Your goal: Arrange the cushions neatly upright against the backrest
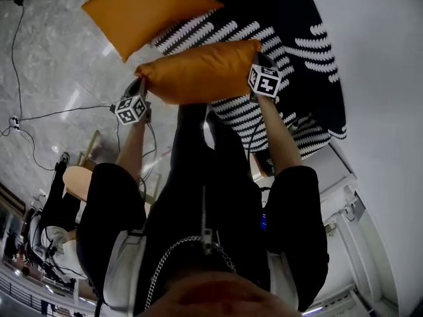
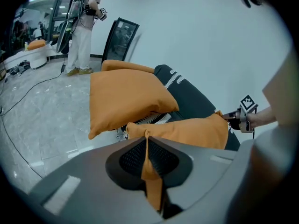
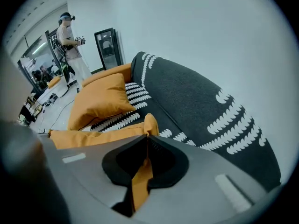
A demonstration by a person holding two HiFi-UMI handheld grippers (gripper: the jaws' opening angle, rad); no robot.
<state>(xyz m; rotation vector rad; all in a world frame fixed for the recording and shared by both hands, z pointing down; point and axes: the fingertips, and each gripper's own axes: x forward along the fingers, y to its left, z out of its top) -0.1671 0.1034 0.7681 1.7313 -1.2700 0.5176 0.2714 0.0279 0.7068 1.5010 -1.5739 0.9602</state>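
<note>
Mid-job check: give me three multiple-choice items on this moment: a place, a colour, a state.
1. Where does the loose cushion lie? A floor; B sofa; C chair.
2. What colour is the held cushion? A grey; B orange; C white.
3. The left gripper and right gripper are: A both open; B one open; C both shut on the held cushion.
B: it rests on the patterned seat. B: orange in every view. C: fabric is pinched between each pair of jaws.
</note>
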